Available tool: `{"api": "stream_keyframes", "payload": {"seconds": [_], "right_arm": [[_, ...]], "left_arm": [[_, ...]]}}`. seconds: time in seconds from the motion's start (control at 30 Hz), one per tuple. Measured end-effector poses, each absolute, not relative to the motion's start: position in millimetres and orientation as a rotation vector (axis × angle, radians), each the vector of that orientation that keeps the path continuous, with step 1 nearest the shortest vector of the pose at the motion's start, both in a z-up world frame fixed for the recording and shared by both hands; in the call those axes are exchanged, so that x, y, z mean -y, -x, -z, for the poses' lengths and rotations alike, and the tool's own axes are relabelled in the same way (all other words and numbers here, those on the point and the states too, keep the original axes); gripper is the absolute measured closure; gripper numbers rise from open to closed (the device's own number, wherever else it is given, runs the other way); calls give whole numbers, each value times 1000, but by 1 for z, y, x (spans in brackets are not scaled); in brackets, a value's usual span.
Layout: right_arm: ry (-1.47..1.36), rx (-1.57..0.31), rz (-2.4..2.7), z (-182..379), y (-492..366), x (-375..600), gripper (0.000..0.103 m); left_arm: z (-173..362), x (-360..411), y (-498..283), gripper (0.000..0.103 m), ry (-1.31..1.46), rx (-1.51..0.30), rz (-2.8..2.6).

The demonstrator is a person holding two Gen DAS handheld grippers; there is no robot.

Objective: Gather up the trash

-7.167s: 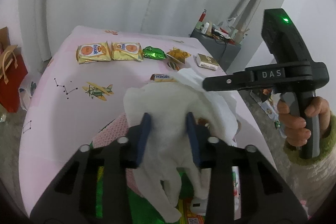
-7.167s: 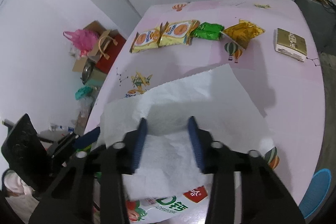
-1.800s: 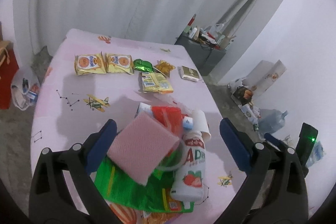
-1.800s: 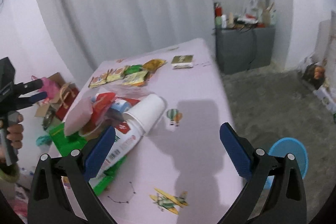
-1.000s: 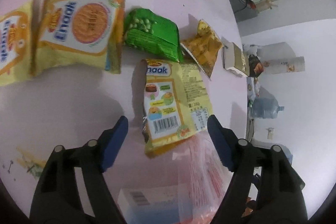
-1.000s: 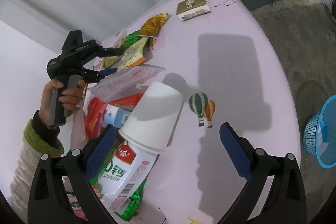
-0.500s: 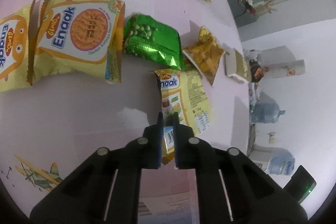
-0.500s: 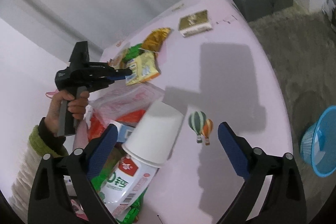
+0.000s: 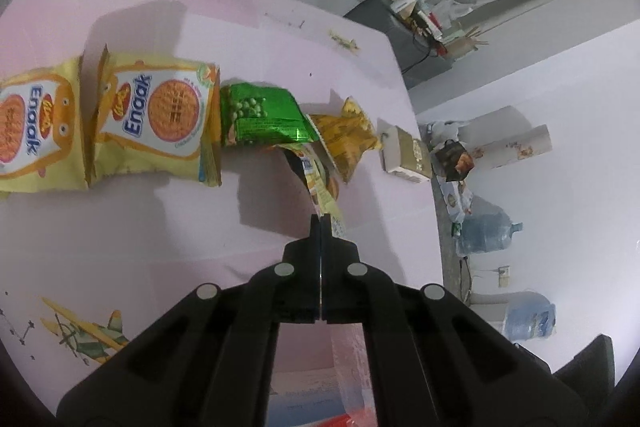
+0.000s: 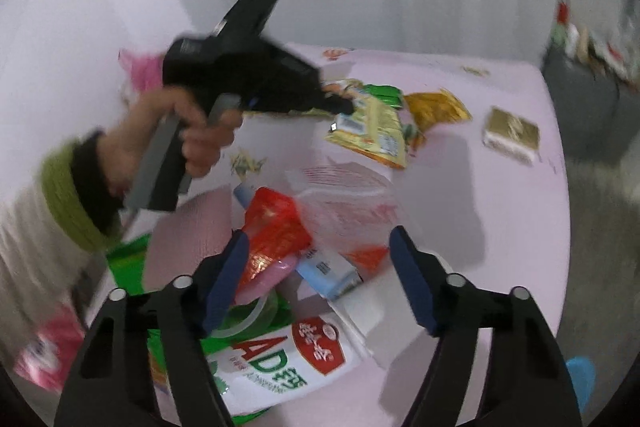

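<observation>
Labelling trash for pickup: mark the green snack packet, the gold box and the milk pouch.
green snack packet (image 9: 260, 115), left wrist view, middle of its printed face.
gold box (image 10: 512, 133), right wrist view, its gold top.
milk pouch (image 10: 280, 367), right wrist view, its printed front.

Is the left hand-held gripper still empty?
No: the left hand-held gripper is pinching the yellow wrapper's edge, lifting it off the table.

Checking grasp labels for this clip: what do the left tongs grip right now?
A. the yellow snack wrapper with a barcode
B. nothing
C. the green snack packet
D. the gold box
A: the left tongs are shut on the corner of the yellow snack wrapper, which hangs lifted off the pink table; the green snack packet and gold box lie untouched.
</observation>
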State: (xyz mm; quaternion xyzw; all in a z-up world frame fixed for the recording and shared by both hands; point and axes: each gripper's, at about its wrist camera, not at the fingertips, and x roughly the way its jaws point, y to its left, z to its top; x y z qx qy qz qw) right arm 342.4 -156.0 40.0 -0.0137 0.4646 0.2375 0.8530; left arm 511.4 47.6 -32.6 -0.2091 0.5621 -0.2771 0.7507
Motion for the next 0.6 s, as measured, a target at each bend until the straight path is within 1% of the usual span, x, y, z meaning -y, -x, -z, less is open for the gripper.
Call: {"api": "stream_keyframes", "payload": {"seconds": [0.1, 0.17, 0.2, 0.27, 0.3, 0.33, 0.47, 0.6], "right_arm": [[111, -984, -495, -34, -347, 142, 47], [143, -999, -481, -27, -351, 138, 58], [150, -1002, -477, -25, -351, 137, 61], [165, -1009, -463, -20, -354, 138, 74], [168, -1011, -459, -19, -354, 138, 78], [171, -1012, -456, -17, -354, 139, 87], [162, -999, -448, -18, -353, 143, 95], [148, -963, -431, -28, -347, 150, 97]], "left_arm": [[29, -49, -508, 103, 456, -1215, 615], [26, -50, -506, 103, 454, -1201, 623], [25, -51, -505, 103, 450, -1194, 624], [22, -53, -504, 103, 446, -1177, 631], [20, -54, -502, 103, 448, -1168, 635], [19, -57, -501, 103, 449, -1163, 638], [15, -61, -497, 103, 456, -1153, 645], [8, -64, -487, 103, 449, -1127, 651]]}}
